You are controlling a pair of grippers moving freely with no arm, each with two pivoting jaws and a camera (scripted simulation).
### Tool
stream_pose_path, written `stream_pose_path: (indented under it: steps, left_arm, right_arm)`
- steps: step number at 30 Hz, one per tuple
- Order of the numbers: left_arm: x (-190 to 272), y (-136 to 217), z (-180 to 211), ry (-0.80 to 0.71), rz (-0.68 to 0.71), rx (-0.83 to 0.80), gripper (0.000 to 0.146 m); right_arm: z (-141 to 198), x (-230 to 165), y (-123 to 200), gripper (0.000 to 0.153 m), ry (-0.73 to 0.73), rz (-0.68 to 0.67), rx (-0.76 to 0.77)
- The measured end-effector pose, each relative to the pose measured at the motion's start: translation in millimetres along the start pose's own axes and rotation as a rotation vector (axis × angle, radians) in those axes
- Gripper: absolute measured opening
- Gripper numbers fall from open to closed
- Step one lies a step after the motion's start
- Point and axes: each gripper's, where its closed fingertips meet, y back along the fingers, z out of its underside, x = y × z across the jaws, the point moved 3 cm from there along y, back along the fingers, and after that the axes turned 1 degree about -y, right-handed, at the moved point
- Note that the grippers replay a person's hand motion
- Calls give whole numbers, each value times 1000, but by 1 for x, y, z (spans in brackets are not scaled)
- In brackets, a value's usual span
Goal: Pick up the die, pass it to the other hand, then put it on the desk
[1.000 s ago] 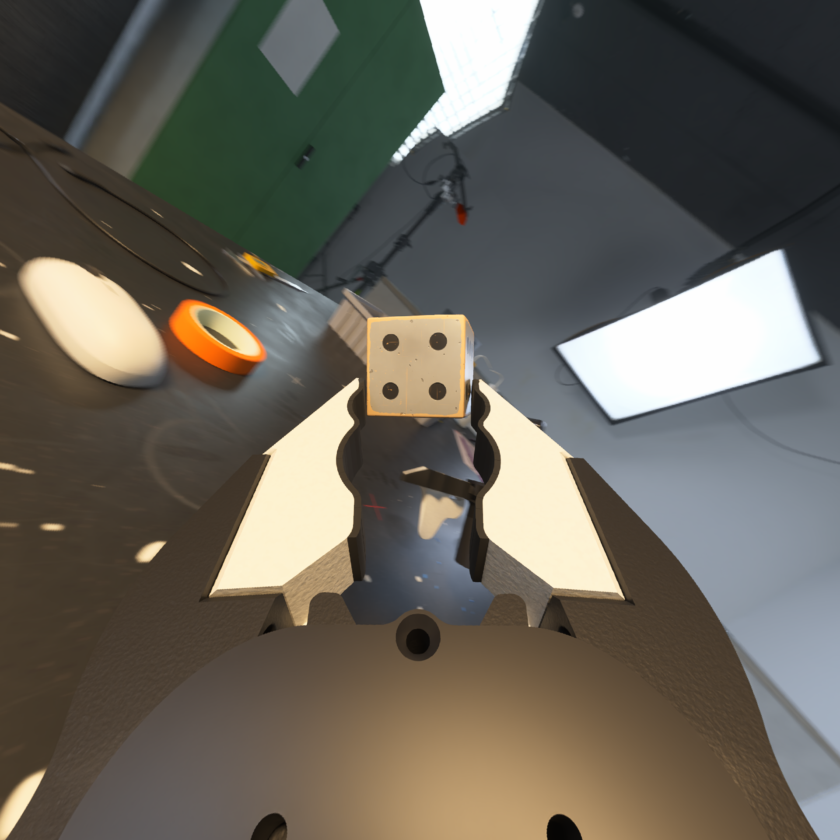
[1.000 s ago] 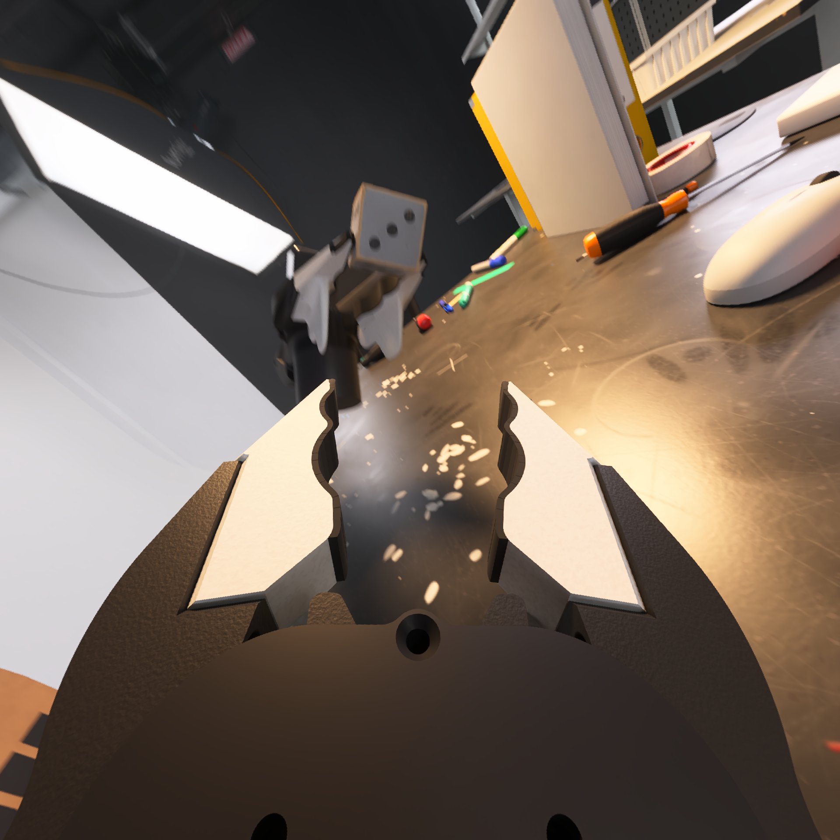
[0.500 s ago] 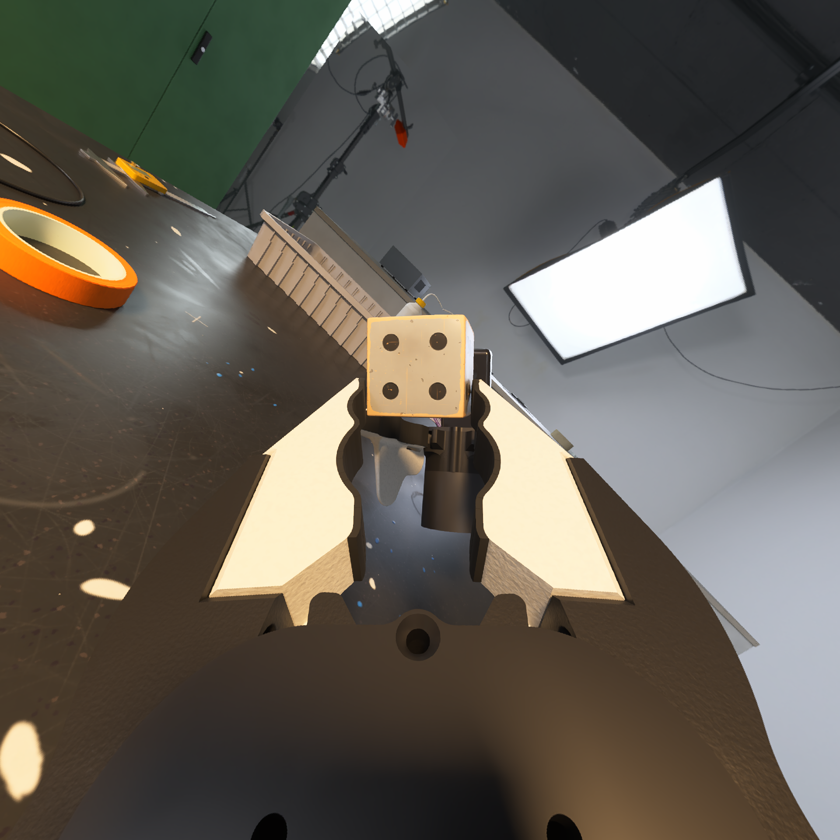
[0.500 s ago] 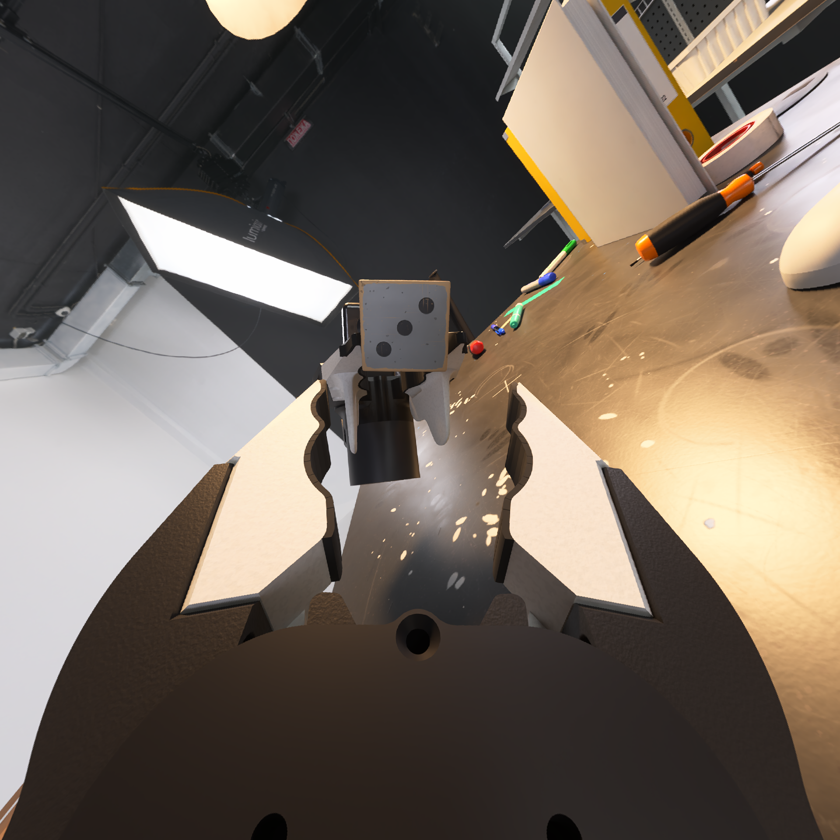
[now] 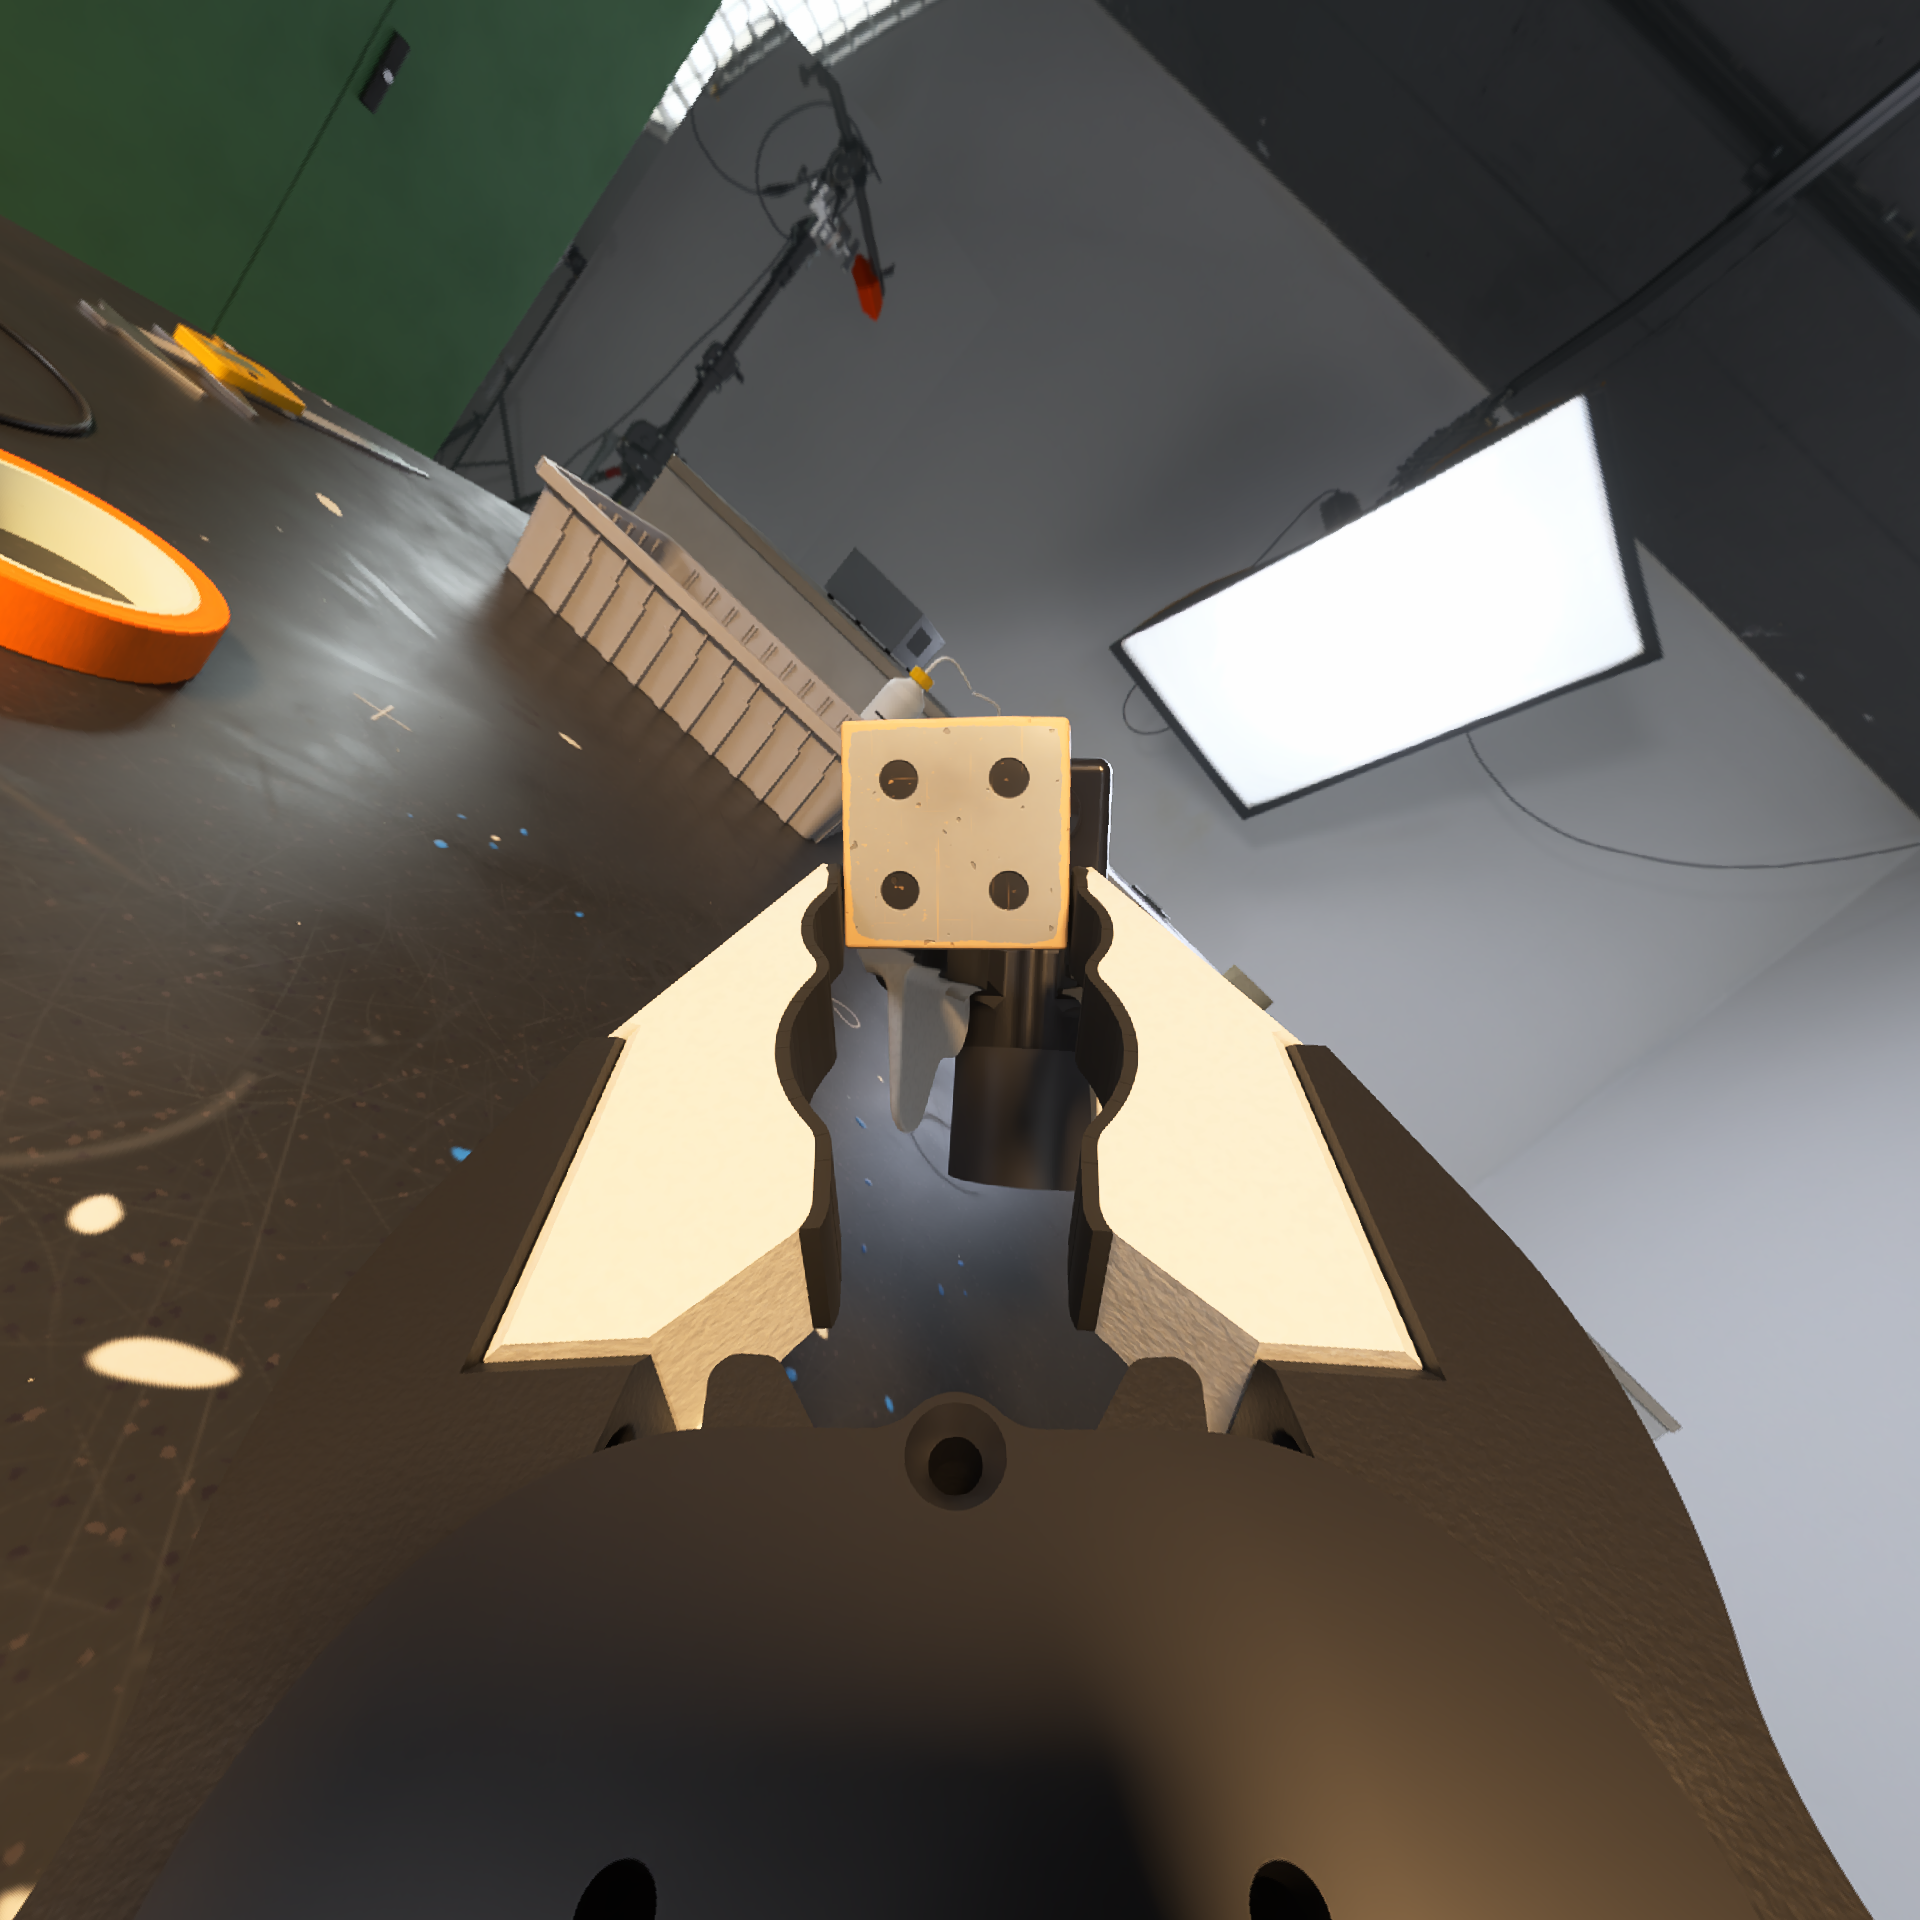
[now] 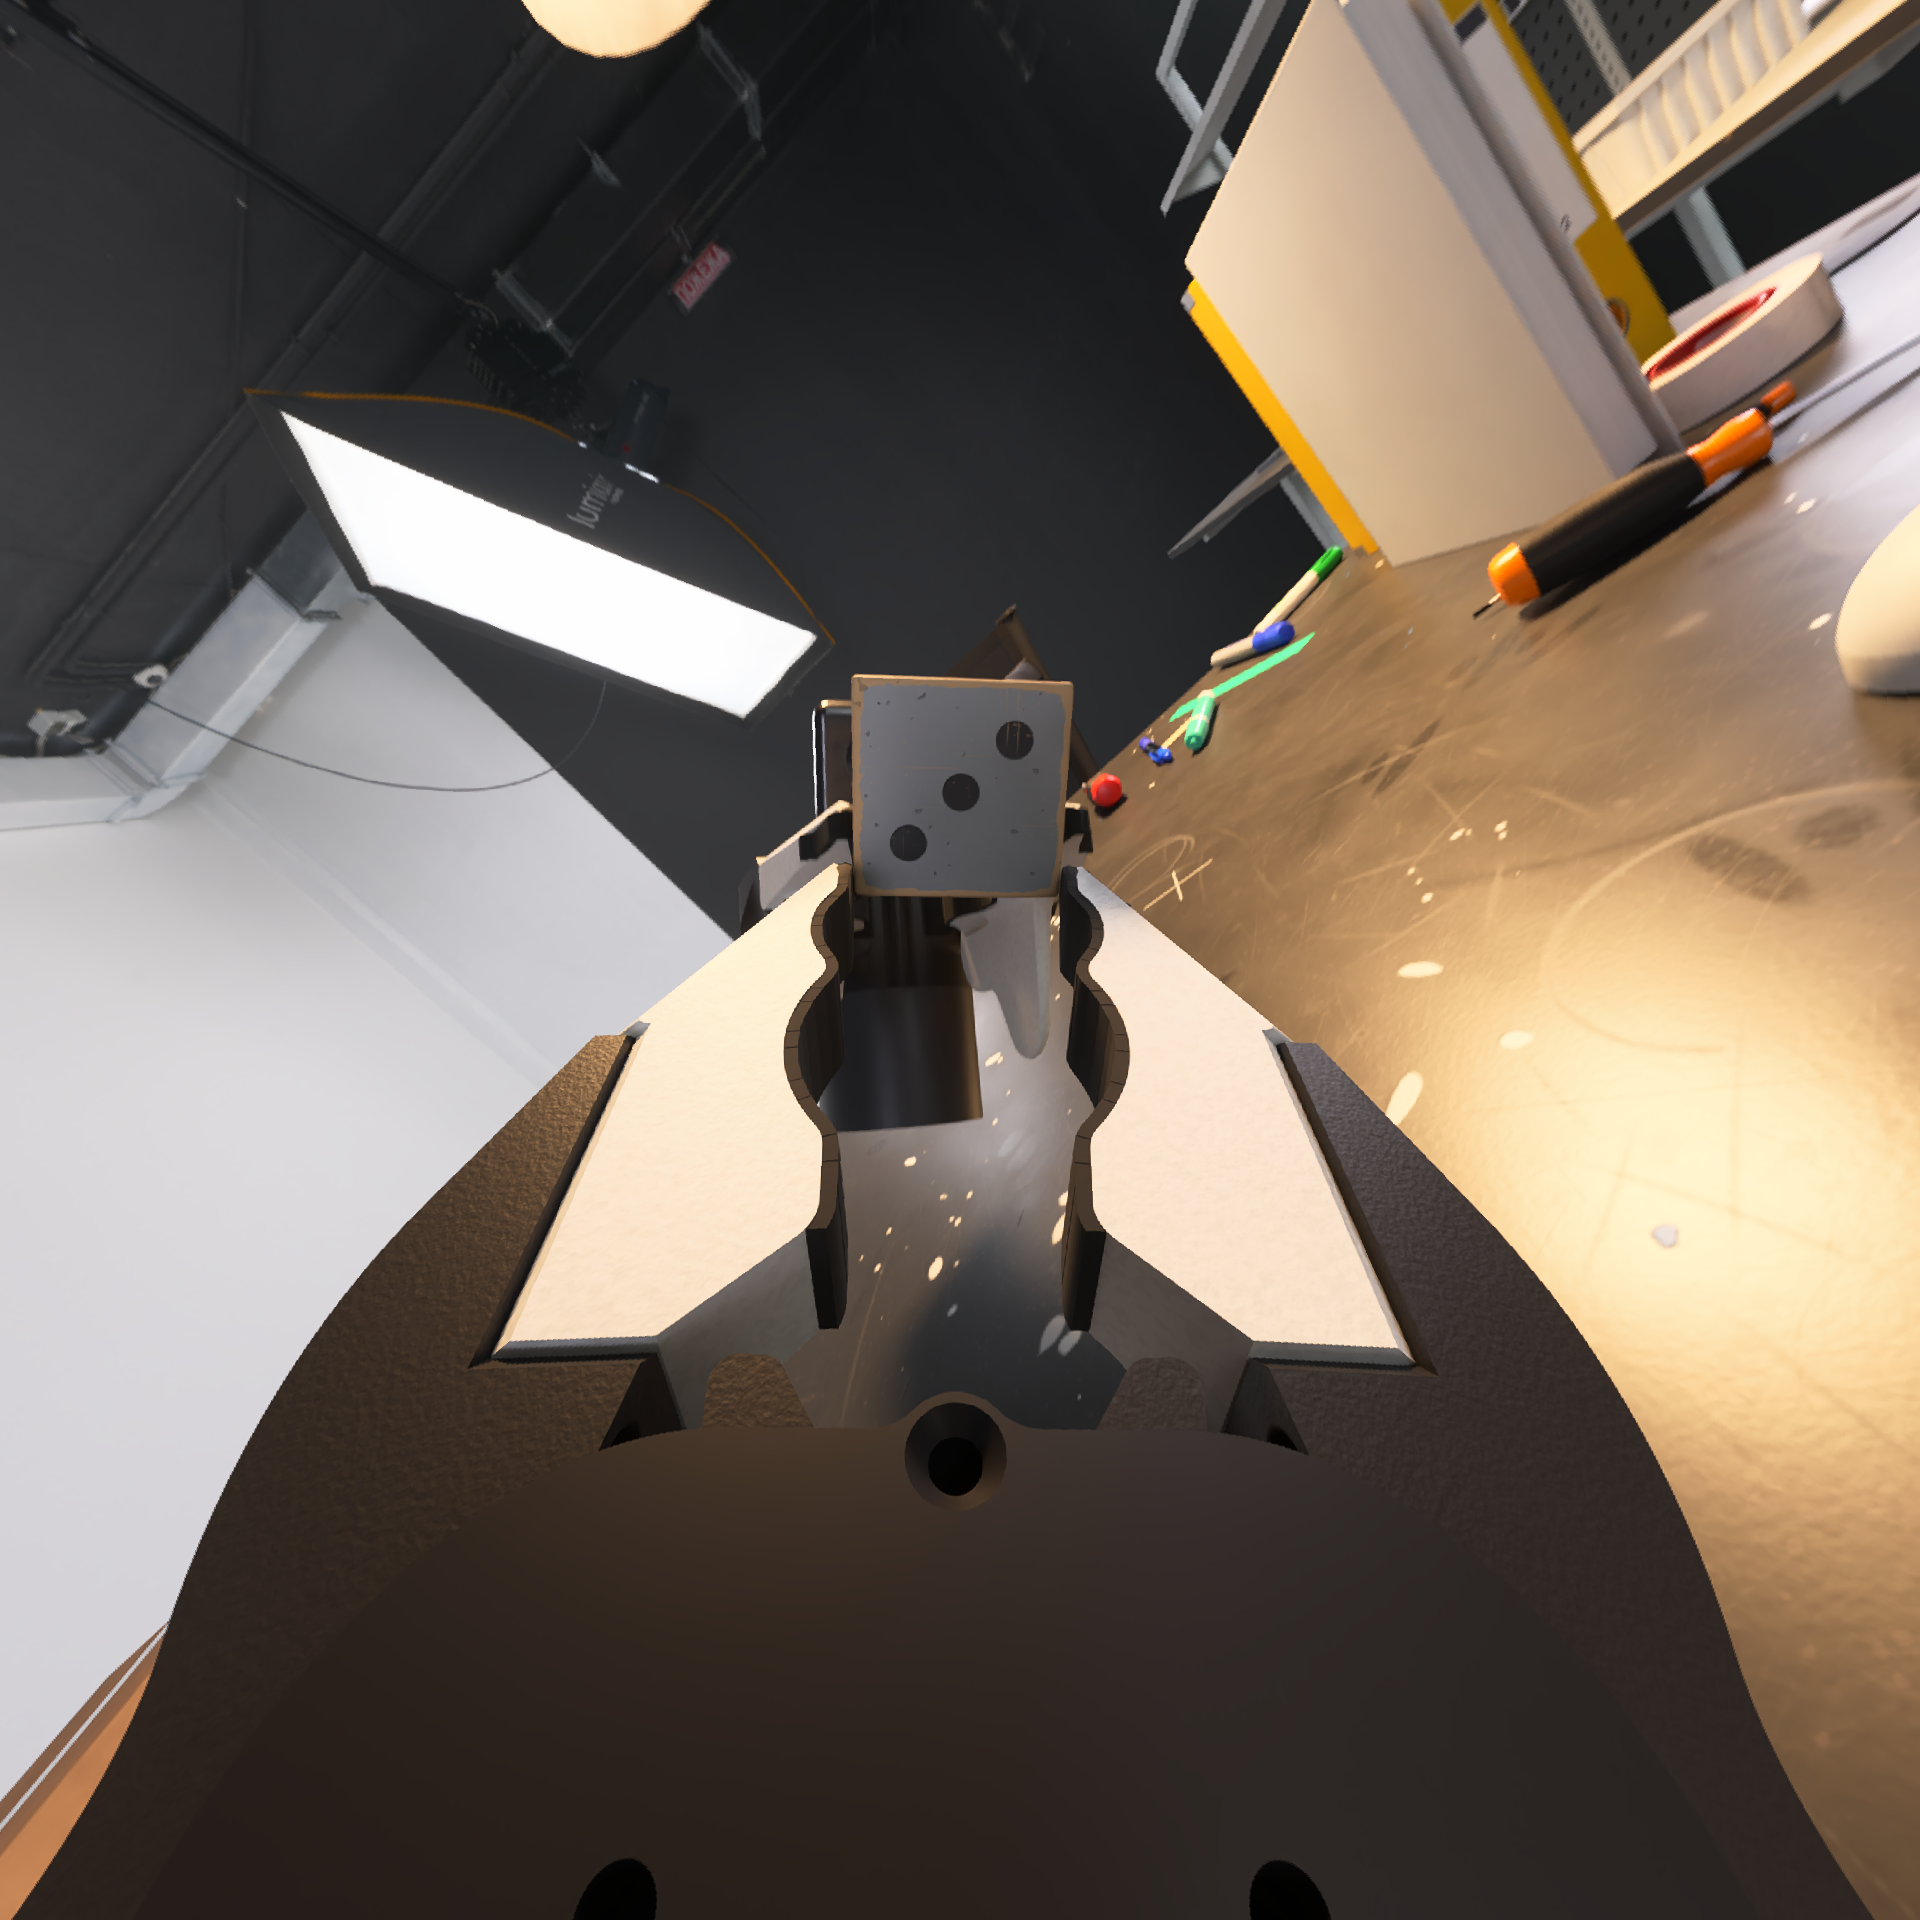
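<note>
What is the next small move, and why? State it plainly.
Probably open the left gripper to release: its fingertips and the right gripper's both sit against opposite sides of the die, held above the desk, so the right seems to have it.

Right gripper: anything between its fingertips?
Yes, the die, three-dot face toward the camera in the right wrist view, sits between the right gripper fingertips. The left gripper also clamps it, per the left wrist view.
</note>
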Motion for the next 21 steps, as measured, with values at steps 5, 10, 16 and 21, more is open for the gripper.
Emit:
stream_pose_path:
  steps: [5, 10, 16, 21]
  left_arm:
    - [0, 12, -10, -68, -40, 74, 77]
    - [-5, 17, -6, -166, -99, 9, 78]
    - [-3, 7, 13, -235, -103, -97, 78]
    - [-2, 0, 26, -315, -116, -176, 78]
  right_arm:
    - [-40, -11, 18, 39, 117, 39, 73]
    - [-120, -8, 71, 39, 351, 281, 162]
    - [-200, 67, 193, 39, 473, 940, 191]
    - [-204, 156, 273, 39, 384, 1473, -54]
